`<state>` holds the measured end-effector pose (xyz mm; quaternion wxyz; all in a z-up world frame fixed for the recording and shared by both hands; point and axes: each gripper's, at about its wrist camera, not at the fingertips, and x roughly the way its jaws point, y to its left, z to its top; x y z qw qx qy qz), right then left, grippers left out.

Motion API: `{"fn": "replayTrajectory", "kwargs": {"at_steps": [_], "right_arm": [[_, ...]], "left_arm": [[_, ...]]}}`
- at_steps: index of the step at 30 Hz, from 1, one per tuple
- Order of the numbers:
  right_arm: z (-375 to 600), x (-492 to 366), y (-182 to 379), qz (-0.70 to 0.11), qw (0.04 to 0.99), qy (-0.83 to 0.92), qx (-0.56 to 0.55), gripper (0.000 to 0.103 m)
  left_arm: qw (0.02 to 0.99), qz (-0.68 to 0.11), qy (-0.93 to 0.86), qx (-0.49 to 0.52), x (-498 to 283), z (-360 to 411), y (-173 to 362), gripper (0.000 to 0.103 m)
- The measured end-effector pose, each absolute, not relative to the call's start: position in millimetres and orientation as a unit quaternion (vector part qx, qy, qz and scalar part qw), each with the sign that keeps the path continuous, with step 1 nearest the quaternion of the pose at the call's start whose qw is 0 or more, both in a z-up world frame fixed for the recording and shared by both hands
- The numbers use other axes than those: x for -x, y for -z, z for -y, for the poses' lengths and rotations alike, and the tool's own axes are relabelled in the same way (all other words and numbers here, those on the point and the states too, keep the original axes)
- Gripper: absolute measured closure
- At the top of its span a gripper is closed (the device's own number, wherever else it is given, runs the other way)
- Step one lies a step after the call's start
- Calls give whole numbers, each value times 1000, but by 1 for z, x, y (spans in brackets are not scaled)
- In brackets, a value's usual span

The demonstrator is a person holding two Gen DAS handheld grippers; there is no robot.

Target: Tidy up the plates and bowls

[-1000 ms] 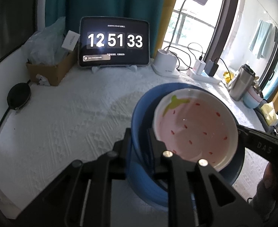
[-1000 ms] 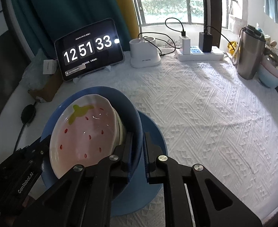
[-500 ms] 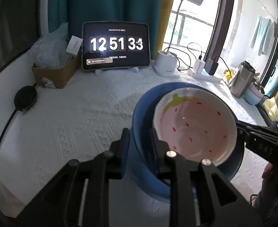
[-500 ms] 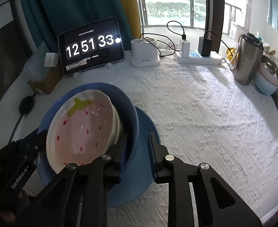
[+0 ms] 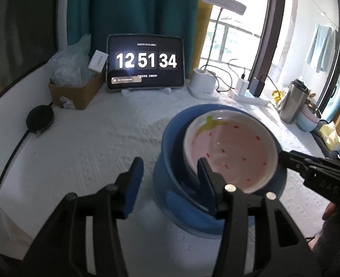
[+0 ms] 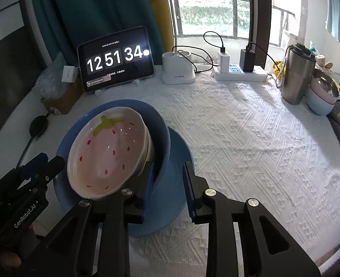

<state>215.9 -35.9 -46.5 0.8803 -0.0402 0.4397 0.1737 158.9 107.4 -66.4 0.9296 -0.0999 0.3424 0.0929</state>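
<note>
Nesting strawberry bowl (image 6: pixel 109 154) inside blue bowl (image 6: pixel 160 124), stacked on blue plate (image 6: pixel 181 147) for compact storage; left gripper (image 5: pixel 167 180) and right gripper (image 6: pixel 167 184) both spread wide astride blue bowl's rim, gripping nothing

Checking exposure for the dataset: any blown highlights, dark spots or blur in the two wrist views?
Left wrist: window blown out, left edge dark, slight overall softness, strawberry bowl readable. Right wrist: sharper, evenly lit tablecloth; clock tablet has a glare dot beside the digits; small specular glints on the bowl. Both: strong fisheye bending at the rim.
</note>
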Motion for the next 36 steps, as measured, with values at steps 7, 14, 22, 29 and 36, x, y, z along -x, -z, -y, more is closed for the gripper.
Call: {"fn": "replayTrajectory", "kwargs": {"at_steps": [7, 14, 22, 29, 36], "right_arm": [[42, -204, 38, -431, 885, -170, 43, 76], [52, -193, 28, -420, 891, -164, 39, 76], [68, -176, 14, -402, 902, -154, 35, 76], [85, -160, 1, -385, 912, -139, 31, 76], [99, -145, -11, -368, 921, -127, 28, 76]], "left_arm": [[936, -330, -84, 88, -146, -95, 57, 52], [943, -314, -75, 75, -131, -82, 46, 40], [952, -294, -59, 65, -116, -66, 32, 34], [962, -267, -40, 50, -101, -51, 16, 23], [970, -239, -28, 36, -88, -43, -1, 14]]}}
